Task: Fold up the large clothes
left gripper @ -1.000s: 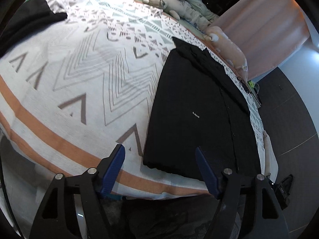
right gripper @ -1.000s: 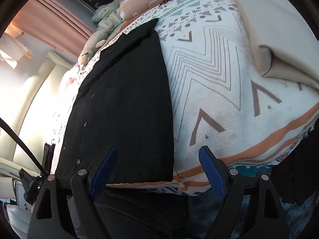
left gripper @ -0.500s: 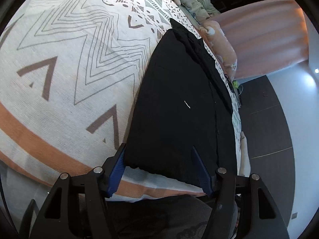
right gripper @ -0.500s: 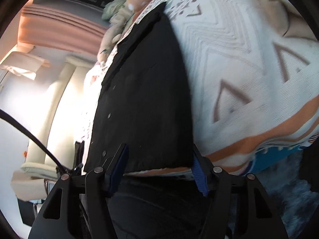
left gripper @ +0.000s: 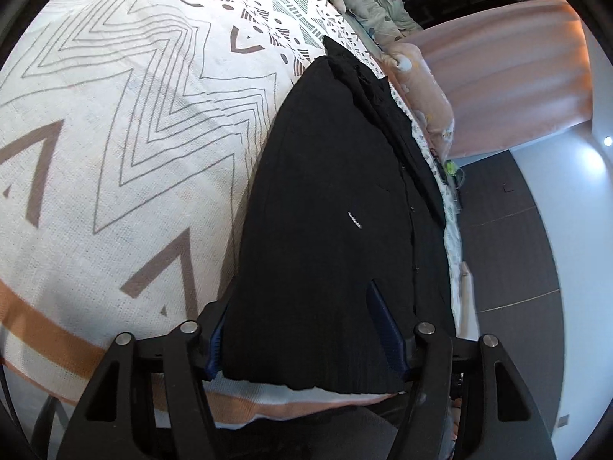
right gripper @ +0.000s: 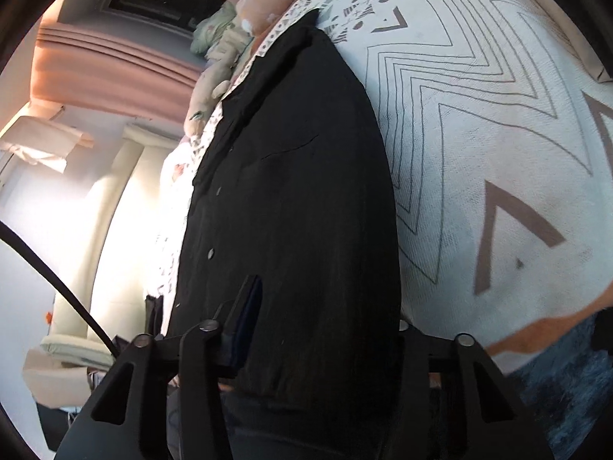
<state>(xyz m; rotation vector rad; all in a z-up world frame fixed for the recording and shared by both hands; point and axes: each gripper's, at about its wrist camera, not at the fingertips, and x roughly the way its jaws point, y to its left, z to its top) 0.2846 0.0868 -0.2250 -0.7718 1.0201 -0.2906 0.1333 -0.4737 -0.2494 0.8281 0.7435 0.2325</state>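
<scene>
At the bed's near edge, both grippers, left gripper and right gripper, are straddling the long black buttoned fabric garment's hem, jaws apart; closing shallow risks slipping layers.

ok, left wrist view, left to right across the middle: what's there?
Patterned bedspread → black shirt → strip of bedspread at the bed edge → dark floor → white wall.
</scene>
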